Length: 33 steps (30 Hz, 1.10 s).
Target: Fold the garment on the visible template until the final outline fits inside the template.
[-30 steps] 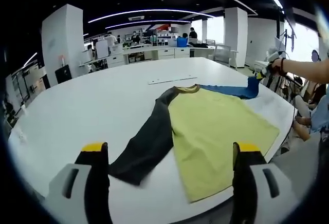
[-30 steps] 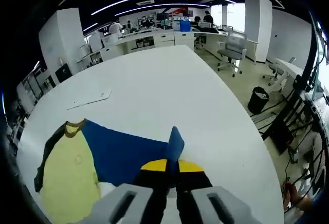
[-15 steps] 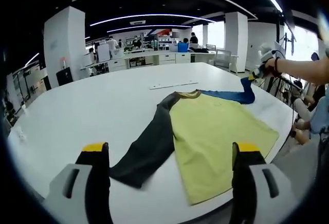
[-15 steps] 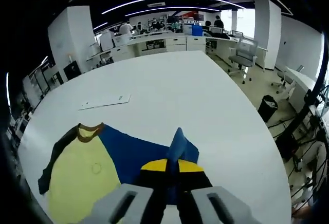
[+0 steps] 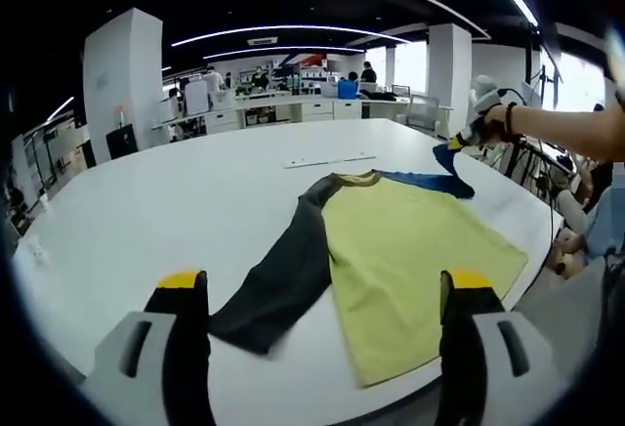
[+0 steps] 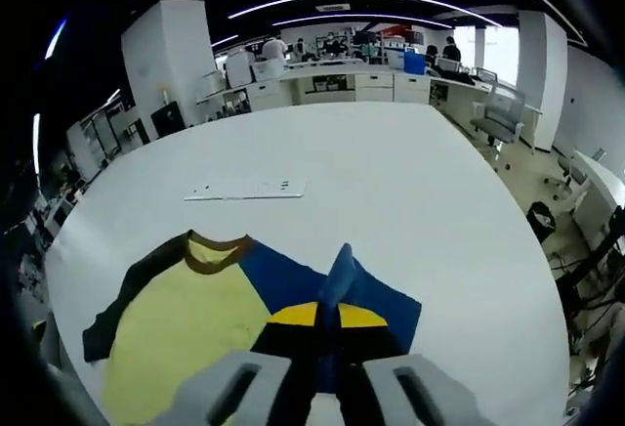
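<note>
Your right gripper (image 6: 326, 317) is clamped on the blue sleeve (image 6: 337, 279) of the yellow-bodied long-sleeved shirt (image 5: 410, 250), lifting it off the white table (image 5: 146, 211). Your left gripper (image 5: 317, 294) hangs wide open and empty near the shirt's black sleeve (image 5: 278, 284).

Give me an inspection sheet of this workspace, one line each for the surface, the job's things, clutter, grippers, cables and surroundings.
Surface: large white table, round-edged.
Job's things: shirt lying flat, yellow body, brown collar; black sleeve stretched out toward the left hand-held gripper; blue sleeve lifted at its end. No marked outline can be made out on the table.
Clutter: a long white strip beyond the collar.
Grippers: left hand-held gripper open, above the table edge, holding nothing; right hand-held gripper shut on the blue sleeve.
Cables: dark cables by stands on the floor off the table's right side.
Surroundings: open office, white desks, office chair, people at the far end.
</note>
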Each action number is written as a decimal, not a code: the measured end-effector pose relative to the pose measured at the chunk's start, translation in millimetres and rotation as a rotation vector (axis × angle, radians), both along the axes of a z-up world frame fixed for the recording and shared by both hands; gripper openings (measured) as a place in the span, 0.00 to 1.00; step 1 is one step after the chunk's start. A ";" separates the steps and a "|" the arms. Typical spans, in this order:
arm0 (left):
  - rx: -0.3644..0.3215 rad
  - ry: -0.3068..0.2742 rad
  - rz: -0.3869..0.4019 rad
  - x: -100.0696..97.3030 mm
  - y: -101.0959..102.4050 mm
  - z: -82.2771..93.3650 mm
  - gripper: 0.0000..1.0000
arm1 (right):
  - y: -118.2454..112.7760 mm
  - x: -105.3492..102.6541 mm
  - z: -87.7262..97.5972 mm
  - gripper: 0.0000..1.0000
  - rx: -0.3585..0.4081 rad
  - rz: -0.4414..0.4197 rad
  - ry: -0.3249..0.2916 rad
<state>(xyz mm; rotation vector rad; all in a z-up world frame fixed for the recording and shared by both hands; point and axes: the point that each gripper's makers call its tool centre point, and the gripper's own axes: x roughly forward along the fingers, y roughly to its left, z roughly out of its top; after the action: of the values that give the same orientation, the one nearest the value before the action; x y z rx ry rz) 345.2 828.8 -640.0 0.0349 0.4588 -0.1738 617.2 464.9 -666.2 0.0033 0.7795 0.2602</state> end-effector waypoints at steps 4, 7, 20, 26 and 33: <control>-0.010 0.001 0.009 -1.5 2.4 -1.0 0.95 | 19.7 2.4 1.1 0.00 -0.007 0.030 -0.001; -0.011 0.004 0.012 -2.6 3.6 -2.1 0.96 | 32.6 3.7 1.5 0.00 -0.009 0.050 0.001; -0.015 0.008 -0.001 0.7 1.0 -3.7 0.96 | 92.5 12.4 5.7 0.00 0.002 0.145 -0.012; -0.012 0.018 0.004 -1.0 3.7 -5.9 0.95 | 120.6 11.3 9.5 0.00 0.008 0.189 -0.019; -0.014 0.020 0.008 -1.7 3.7 -6.9 0.95 | 150.0 8.6 13.1 0.00 0.015 0.246 -0.040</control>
<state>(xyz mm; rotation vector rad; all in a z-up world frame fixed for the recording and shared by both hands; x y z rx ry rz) 343.5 832.5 -646.9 0.0178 0.4773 -0.1699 625.8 614.9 -653.2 -0.0839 0.7385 0.4985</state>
